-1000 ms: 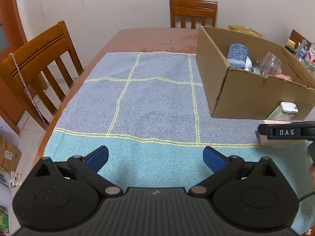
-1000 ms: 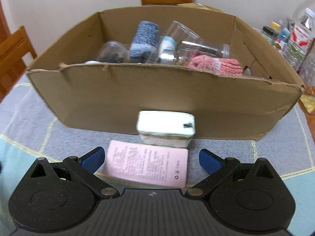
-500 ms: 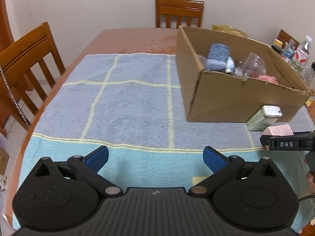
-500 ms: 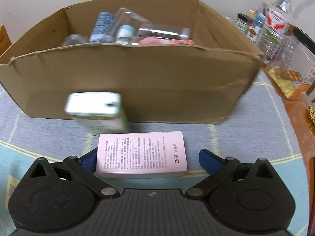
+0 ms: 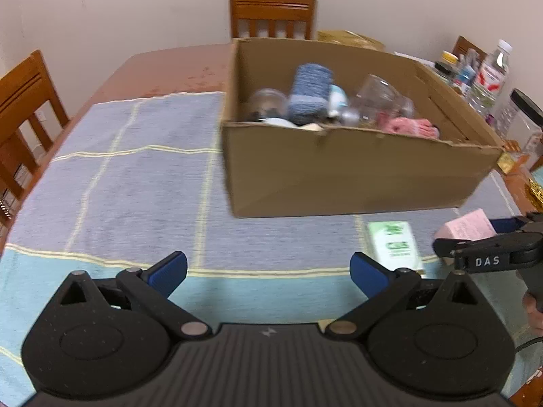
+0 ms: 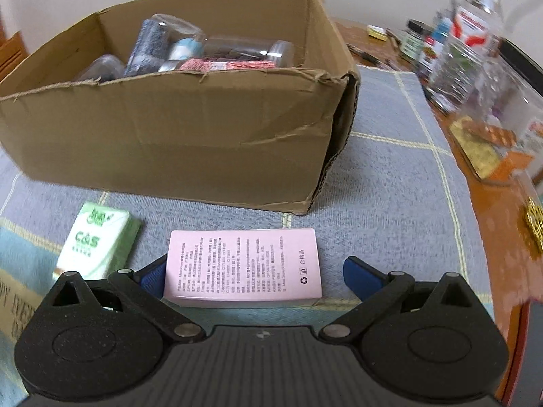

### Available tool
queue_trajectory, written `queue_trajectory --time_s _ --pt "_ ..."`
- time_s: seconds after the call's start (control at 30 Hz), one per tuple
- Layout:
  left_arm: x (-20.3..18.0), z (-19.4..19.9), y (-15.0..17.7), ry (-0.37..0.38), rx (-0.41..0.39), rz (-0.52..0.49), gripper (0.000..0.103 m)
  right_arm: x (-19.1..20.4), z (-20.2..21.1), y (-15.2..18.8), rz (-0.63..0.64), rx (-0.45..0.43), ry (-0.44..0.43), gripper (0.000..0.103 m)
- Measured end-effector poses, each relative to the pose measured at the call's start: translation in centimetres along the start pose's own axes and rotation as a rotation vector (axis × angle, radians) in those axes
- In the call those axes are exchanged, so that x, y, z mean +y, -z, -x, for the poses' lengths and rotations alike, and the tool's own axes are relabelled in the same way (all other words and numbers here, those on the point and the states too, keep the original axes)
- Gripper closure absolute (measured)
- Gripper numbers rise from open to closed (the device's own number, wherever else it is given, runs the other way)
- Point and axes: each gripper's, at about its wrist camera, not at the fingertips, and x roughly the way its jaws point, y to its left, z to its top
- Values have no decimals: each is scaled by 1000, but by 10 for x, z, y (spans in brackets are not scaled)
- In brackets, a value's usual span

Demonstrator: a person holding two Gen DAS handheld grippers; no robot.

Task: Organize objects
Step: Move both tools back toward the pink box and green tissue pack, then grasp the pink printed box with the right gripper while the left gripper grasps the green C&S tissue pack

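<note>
A pink box (image 6: pixel 242 264) with printed text lies flat on the cloth between the fingers of my right gripper (image 6: pixel 258 276), which is open. The left finger touches the box's side and the right finger stands a gap away. A green tissue pack (image 6: pixel 96 240) lies flat to the left of it, also seen as the green pack (image 5: pixel 393 246) in the left wrist view. Behind both stands a cardboard box (image 6: pixel 169 135) holding a blue yarn roll (image 5: pixel 310 93), clear jars (image 6: pixel 244 51) and pink yarn (image 5: pixel 412 127). My left gripper (image 5: pixel 268 271) hovers open over the cloth with nothing in it.
A blue and teal cloth (image 5: pixel 135 176) covers the wooden table. Bottles (image 6: pixel 468 34) and a clear container (image 6: pixel 509 108) crowd the right edge. Wooden chairs stand at the far end (image 5: pixel 271 13) and on the left (image 5: pixel 23 108).
The green tissue pack has tipped from standing to lying flat, left of the pink box. My right gripper has moved in around the pink box. The left gripper has swung right, towards the cardboard box.
</note>
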Motion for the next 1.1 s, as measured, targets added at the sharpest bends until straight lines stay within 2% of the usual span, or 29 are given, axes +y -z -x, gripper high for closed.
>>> queue_trajectory --time_s 0.33,0.53,0.8,1.1 --pt "-61 -22 -3 54 23 -38 1 -17 2 9 142 -61 -96 0" --pt "-84 -41 -2 52 52 -55 1 -26 3 8 217 -71 -151 0" --pt "-79 -52 13 -10 105 -58 1 -27 3 7 256 -66 -179 0" --pt "-39 -43 27 -84 122 -8 1 -27 4 10 260 -75 -184 0"
